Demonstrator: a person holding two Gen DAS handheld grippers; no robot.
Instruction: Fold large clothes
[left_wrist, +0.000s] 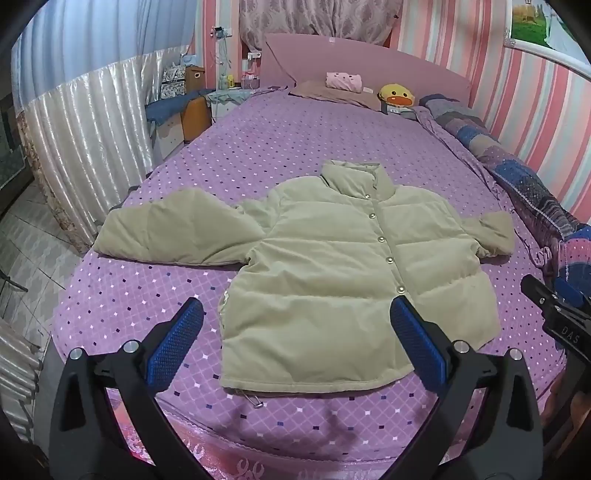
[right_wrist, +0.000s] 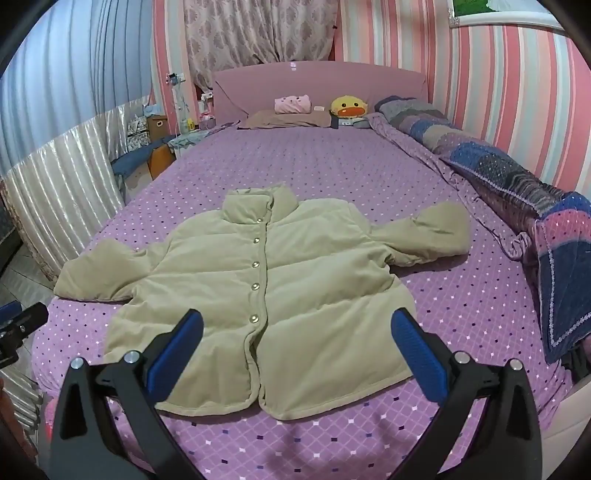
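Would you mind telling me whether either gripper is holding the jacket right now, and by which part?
Nothing is held: the left gripper and right gripper are open above the jacket.

Purple bed (right_wrist: 332, 177) bears beige jacket (right_wrist: 280, 295), pillows (right_wrist: 288, 118), quilt (right_wrist: 498, 173).

Open purple bed (right_wrist: 332, 173) surface lies all around the spread jacket (right_wrist: 266, 295), widest toward the head edge. Along the right edge a rolled patchwork quilt (right_wrist: 517, 177) blocks the way, close to the jacket's sleeve. Pillows (right_wrist: 291, 118) and a duck toy (right_wrist: 349, 107) line the head edge.
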